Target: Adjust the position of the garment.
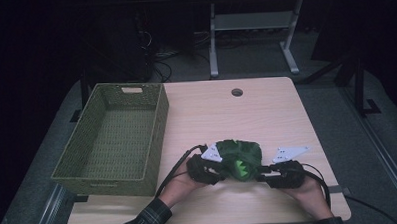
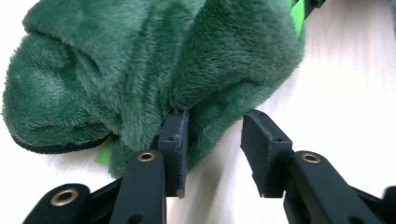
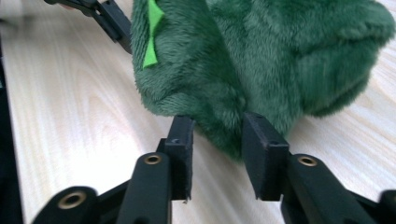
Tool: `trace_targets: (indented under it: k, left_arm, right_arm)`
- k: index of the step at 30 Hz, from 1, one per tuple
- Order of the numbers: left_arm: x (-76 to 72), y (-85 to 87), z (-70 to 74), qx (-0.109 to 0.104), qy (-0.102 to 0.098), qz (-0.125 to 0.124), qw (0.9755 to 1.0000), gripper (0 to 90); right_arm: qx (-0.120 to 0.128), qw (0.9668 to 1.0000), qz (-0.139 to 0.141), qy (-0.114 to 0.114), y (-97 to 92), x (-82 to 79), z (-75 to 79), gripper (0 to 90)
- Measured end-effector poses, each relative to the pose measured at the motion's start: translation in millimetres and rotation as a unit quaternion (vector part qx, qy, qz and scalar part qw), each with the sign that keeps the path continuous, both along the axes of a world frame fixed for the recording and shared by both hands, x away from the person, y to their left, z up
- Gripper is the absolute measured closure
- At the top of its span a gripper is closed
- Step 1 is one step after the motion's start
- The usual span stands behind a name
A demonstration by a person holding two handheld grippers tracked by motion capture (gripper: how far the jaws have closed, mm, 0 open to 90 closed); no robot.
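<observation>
A green plush garment (image 1: pixel 238 158) is lying bunched on the light wooden tabletop (image 1: pixel 266 114), near the person's edge and between the two hands. The left hand-held gripper (image 1: pixel 219 172) is sitting against the garment's left side; in the left gripper view its jaws are standing apart, with a fold of the plush (image 2: pixel 154 70) reaching between the tips but no pad pressing on it. The right hand-held gripper (image 1: pixel 261 177) is meeting the garment from the right, its jaws likewise parted, the fabric's edge (image 3: pixel 261 65) just touching their tips. A bright green felt piece (image 1: pixel 241 169) is showing on the garment. A woven green basket (image 1: pixel 78 161) is resting to the left, well apart.
</observation>
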State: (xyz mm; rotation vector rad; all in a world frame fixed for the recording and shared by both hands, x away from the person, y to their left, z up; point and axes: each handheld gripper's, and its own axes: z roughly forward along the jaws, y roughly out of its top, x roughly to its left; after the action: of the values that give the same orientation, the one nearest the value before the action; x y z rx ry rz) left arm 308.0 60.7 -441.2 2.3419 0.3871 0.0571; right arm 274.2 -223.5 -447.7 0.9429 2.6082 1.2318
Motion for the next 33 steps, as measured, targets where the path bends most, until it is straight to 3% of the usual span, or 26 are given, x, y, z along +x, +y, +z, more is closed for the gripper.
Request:
trace_targets:
  k: [4,8,12,15,17,25,33]
  left_arm:
    - [-6.8,6.9,4.5,-0.007,0.005,0.002,1.0000,57.7]
    - [-10.3,12.2,8.5,-0.013,0.007,0.005,0.9999,58.9]
    - [-13.6,13.3,12.4,-0.024,0.018,0.000,0.9996,71.2]
    - [-15.1,8.9,13.0,-0.030,0.028,-0.007,0.9991,82.3]
    - [-15.5,5.2,13.0,-0.031,0.032,-0.012,0.9990,89.5]
    - [-18.3,-15.8,9.5,-0.035,0.042,-0.010,0.9984,89.7]
    - [-14.0,-33.2,-0.2,-0.018,0.047,-0.021,0.9985,89.7]
  right_arm:
    - [0.003,1.0000,0.001,0.004,-4.9,-5.3,2.8,63.9]
    - [0.015,0.9999,0.001,-0.002,-7.2,-3.5,7.9,75.8]
    - [0.019,0.9997,-0.005,-0.013,-8.2,2.9,16.5,88.7]
    - [0.024,0.9995,-0.010,-0.019,-8.7,11.3,24.7,89.7]
    - [0.022,0.9994,-0.011,-0.024,-7.7,17.6,29.4,89.7]
    - [0.028,0.9988,-0.023,-0.032,-4.3,56.2,43.5,89.7]
    - [0.025,0.9991,-0.032,-0.014,9.0,99.4,47.5,89.8]
